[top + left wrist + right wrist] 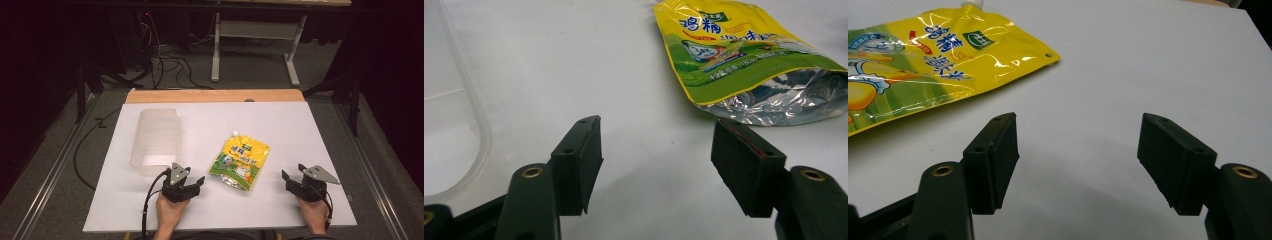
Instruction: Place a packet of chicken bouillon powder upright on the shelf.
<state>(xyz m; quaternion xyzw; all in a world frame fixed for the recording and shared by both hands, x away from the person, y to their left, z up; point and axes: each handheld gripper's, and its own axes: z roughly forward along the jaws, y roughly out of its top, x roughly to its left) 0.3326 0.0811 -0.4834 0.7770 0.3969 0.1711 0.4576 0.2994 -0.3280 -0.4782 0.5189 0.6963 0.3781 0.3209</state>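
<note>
Both hand-held grippers, left [196,183] and right [291,178], sat wide and empty; the yellow-green foil spout pouch [240,161] lay between them on the white counter [300,130]. Approach phase, probably; next, close on the pouch's edge.

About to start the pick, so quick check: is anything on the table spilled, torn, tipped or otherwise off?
Nothing stands out. The yellow pouch lies flat and looks intact, with no spill showing. The clear plastic container sits apart from it. The left gripper and right gripper are open and hold nothing.
</note>
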